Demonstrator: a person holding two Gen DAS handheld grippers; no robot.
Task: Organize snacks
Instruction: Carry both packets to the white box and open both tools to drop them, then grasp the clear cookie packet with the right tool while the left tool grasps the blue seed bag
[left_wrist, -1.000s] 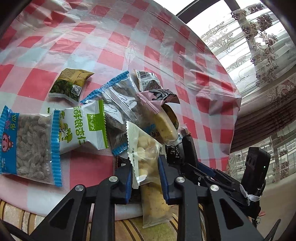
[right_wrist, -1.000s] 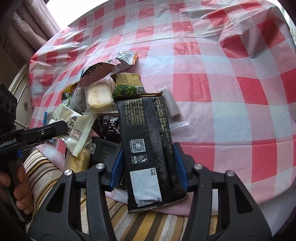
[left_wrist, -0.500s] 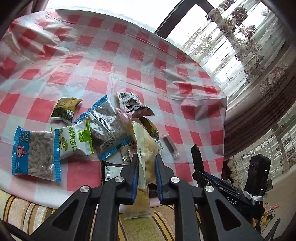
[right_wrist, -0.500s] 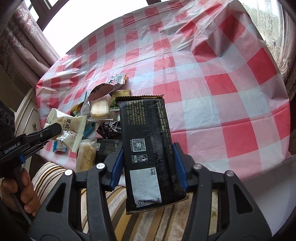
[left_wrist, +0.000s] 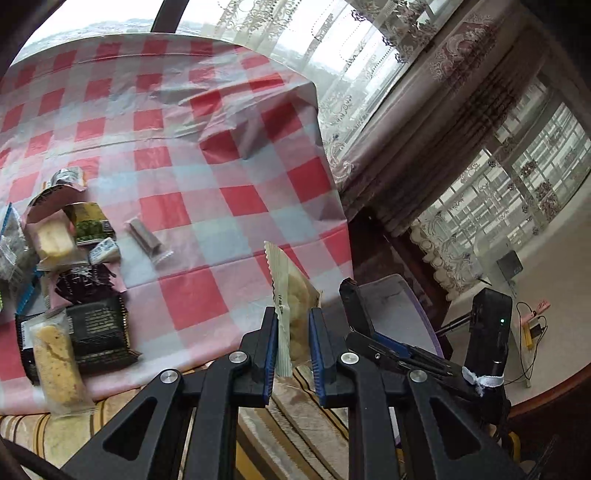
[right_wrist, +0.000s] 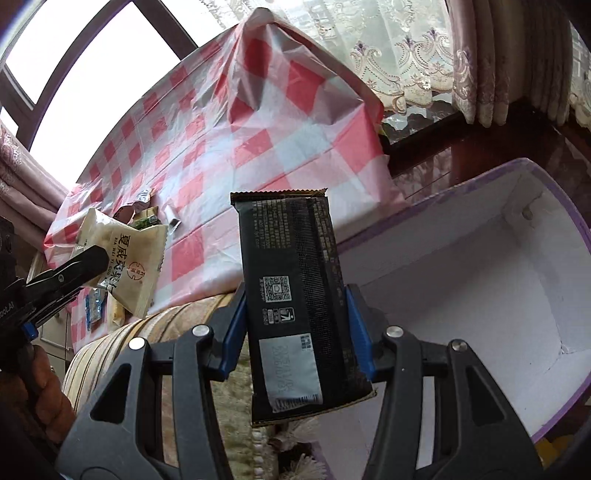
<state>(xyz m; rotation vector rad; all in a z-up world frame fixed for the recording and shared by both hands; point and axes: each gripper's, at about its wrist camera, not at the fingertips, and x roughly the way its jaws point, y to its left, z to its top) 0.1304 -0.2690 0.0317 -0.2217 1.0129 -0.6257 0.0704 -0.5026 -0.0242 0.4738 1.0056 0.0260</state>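
Note:
My left gripper (left_wrist: 292, 325) is shut on a cream nut packet (left_wrist: 290, 295), held in the air past the table's near right corner; it also shows in the right wrist view (right_wrist: 127, 264). My right gripper (right_wrist: 295, 314) is shut on a long black snack packet (right_wrist: 291, 280), held upright over the striped seat beside a white box with a purple rim (right_wrist: 554, 229). The other snacks (left_wrist: 74, 258) lie in a heap on the checked tablecloth (left_wrist: 207, 177) at the left.
The box's grey-purple edge (left_wrist: 399, 291) shows behind the right gripper in the left wrist view. A striped cushion (right_wrist: 147, 332) runs under both grippers. Curtains (left_wrist: 424, 110) and a dark wooden frame (right_wrist: 480, 136) stand to the right of the table.
Both grippers have lifted their packets off the table and swung right, away from the snack heap. The white box has come into the right wrist view.

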